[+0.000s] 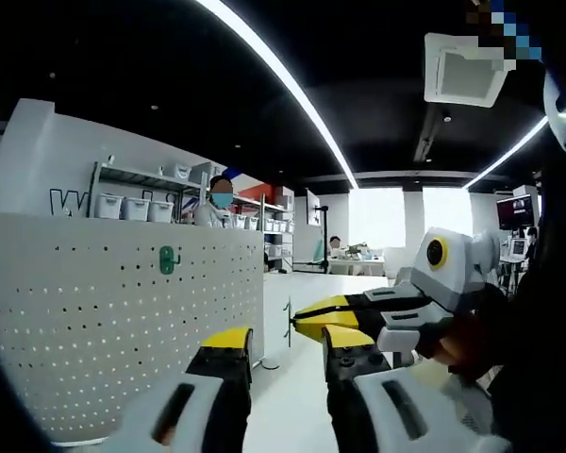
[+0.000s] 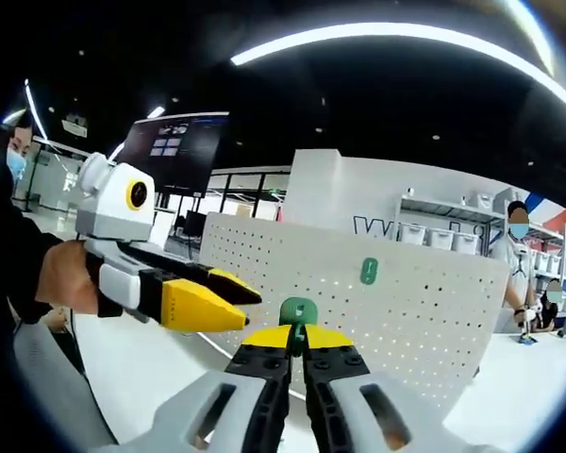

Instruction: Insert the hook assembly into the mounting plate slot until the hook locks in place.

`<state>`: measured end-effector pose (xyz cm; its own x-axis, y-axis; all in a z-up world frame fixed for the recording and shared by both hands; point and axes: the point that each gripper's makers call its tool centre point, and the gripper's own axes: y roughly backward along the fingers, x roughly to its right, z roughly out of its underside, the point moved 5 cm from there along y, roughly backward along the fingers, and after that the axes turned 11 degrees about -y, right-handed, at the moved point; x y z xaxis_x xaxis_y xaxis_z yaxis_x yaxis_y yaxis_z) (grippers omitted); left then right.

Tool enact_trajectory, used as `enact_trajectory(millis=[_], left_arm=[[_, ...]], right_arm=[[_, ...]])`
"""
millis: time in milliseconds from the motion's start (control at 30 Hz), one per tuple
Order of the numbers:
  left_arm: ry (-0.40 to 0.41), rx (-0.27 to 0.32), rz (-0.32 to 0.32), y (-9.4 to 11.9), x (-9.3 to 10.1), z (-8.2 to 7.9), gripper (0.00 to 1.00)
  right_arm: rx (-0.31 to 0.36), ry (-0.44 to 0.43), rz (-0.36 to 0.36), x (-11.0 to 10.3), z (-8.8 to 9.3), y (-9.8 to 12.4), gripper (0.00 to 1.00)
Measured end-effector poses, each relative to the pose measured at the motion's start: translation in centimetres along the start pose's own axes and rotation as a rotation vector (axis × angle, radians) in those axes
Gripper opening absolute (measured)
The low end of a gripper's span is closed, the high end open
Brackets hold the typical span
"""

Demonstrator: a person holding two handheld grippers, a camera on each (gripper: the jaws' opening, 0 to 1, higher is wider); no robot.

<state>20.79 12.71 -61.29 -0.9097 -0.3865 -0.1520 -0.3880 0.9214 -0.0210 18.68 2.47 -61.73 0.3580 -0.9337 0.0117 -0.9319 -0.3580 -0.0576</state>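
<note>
Pegboard (image 2: 424,302): white, upright; green piece (image 2: 369,272) mounted.
Right gripper (image 2: 298,337): clamps green hook (image 2: 298,312), base hidden.
Left gripper (image 1: 285,340): jaws apart, holding nothing.
Far shelves (image 1: 137,189): bins, blurred.

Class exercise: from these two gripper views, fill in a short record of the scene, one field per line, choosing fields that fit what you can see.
setting: indoor hall with ceiling light strips
board: white pegboard, standing upright
on board: one green hook already mounted
right gripper: jaws closed on a second green hook piece
left gripper: jaws apart, nothing between them
gripper positions: side by side in front of the board
held piece versus board: not yet touching it
background: shelves with white bins
</note>
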Motion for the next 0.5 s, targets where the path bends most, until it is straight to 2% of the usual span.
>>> enact_trajectory(millis=[167, 500], left_arm=[[-0.029, -0.032, -0.062, 0.7, -0.6, 0.5, 0.5], [-0.08, -0.066, -0.125, 2.2, -1.0, 1.0, 0.65]], right_arm=[[0.0, -0.002, 0.005, 0.3, -0.1, -0.2, 0.01], [0.02, 0.004, 0.026, 1.4, -0.9, -1.1, 0.01]])
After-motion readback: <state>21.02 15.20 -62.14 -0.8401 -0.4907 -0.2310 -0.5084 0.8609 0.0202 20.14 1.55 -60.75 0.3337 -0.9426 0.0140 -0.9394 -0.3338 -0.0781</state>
